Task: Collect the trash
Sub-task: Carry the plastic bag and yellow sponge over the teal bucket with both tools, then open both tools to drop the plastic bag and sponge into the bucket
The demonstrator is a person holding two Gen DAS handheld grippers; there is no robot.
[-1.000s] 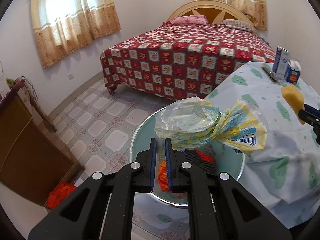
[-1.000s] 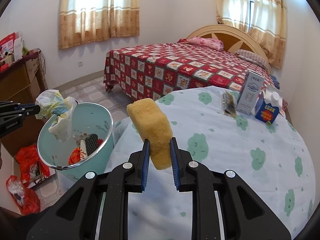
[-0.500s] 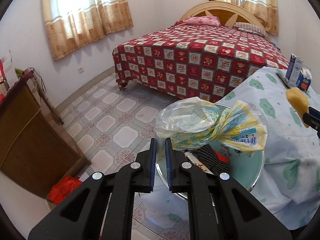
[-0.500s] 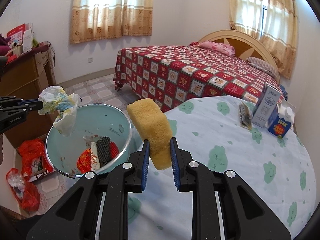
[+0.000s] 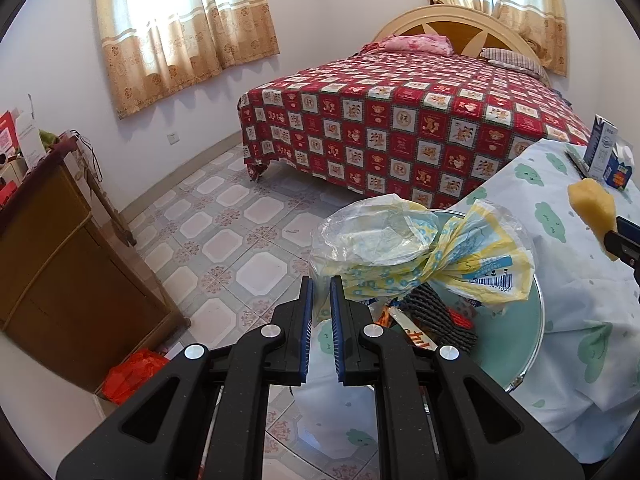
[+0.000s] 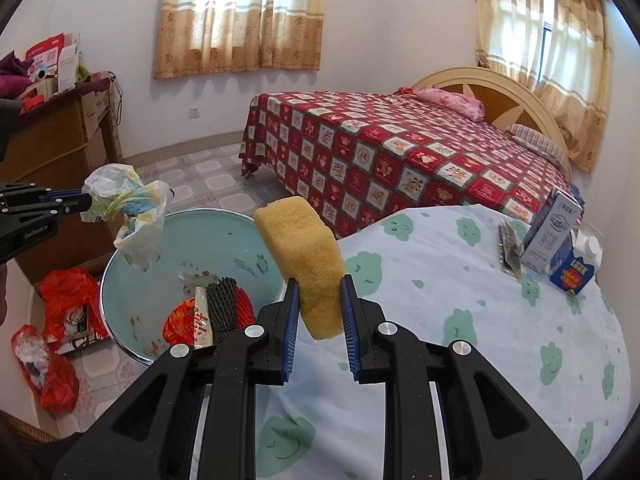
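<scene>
A pale green round bin [image 6: 132, 252] with a shiny metal rim stands on the tiled floor [image 5: 224, 240] against the edge of the worktop [image 6: 460, 320], which is draped in a white cloth printed with green clouds. Inside the bin lie a black mesh sleeve [image 6: 221, 306], a red one and an orange wrapper [image 6: 182, 324]. The left gripper [image 5: 319, 294] has its fingers clenched on a crumpled, twisted plastic bag [image 5: 420, 252], clear and yellow with a printed barcode, hanging over the bin's near edge. The right gripper [image 6: 319, 294] grasps a porous yellow sponge [image 6: 306, 248] over the worktop's edge, just beside the bin. At the far side of the worktop stand a tall white and blue carton [image 6: 550, 236] and a smaller blue box [image 6: 570, 276] whose writing is too small to read. "GenRobot.AI" shows on the left gripper's side. Red plastic bags [image 6: 60, 320] lie on the floor by a wooden cabinet [image 5: 60, 264], and a bed [image 6: 400, 152] with a red checked cover stands beyond.
</scene>
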